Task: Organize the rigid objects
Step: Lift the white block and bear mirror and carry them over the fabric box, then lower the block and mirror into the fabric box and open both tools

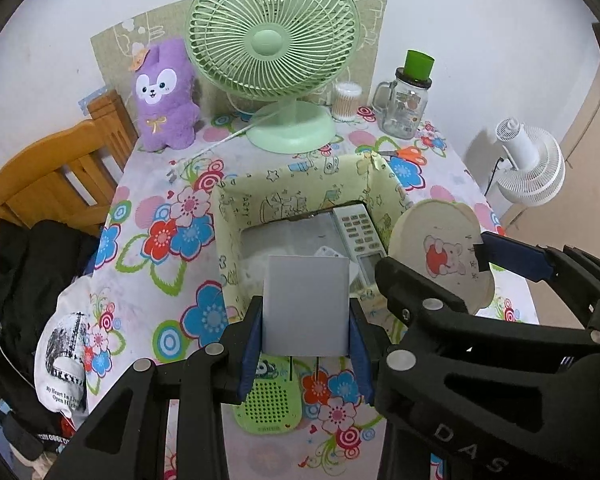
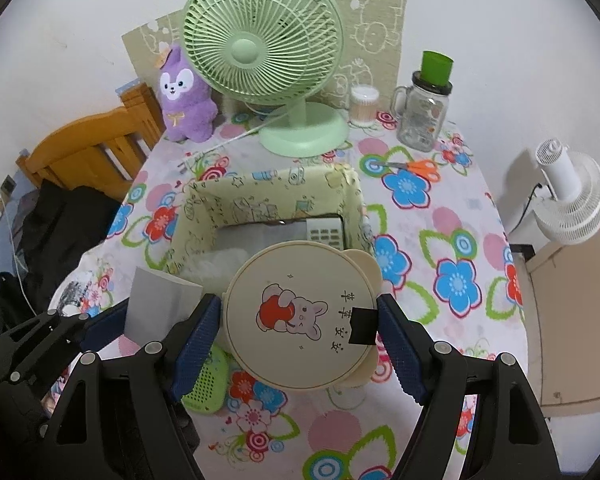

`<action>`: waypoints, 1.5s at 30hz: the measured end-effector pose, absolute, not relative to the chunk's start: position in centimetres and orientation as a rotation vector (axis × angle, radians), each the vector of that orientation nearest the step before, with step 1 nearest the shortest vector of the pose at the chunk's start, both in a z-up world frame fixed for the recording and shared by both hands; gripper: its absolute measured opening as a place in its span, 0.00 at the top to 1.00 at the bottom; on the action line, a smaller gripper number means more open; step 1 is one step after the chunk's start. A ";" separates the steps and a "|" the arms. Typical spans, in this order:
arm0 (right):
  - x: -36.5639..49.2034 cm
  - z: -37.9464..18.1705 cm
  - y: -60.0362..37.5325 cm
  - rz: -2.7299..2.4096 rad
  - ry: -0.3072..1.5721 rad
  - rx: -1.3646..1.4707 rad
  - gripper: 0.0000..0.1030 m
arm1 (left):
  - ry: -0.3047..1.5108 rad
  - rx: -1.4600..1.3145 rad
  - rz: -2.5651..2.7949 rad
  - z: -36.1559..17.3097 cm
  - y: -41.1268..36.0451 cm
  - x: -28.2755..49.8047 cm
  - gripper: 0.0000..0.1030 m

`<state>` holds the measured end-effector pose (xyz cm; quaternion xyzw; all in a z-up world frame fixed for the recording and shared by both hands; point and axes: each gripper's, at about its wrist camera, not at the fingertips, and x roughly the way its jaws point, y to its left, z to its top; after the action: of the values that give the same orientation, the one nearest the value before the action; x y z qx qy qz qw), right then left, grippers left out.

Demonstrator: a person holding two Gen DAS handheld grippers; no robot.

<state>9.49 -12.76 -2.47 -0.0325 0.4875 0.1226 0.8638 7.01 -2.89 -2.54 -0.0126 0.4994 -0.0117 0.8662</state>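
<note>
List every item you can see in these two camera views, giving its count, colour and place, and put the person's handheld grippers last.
Round-grilled desk fan: 1, pale green, back of table.
Plush rabbit toy: 1, purple, left of fan.
Cotton swab tub: 1, clear, right of fan base.
Glass mug jar: 1, clear, green cup on top.
Scissors: 1, orange-handled, behind box.
Fabric storage box: 1, pale yellow, table centre.
Remote control: 1, white, inside box.
Perforated flat case: 1, green, near table edge.
Wooden chair: 1, orange-brown, left.
Floor fan: 1, white, right.
Flat card: 1, grey, in left gripper.
Round lidded container: 1, cream, in right gripper.
</note>
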 end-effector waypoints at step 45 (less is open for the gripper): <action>21.8 -7.5 -9.3 0.303 1.117 -0.045 0.22 | 1.121 -0.049 0.046 -7.6 0.3 18.4 0.61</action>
<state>21.79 -9.30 -7.47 -0.0215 0.5276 0.1432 0.8370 18.45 0.31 -7.59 -0.0233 0.5315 0.0219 0.8465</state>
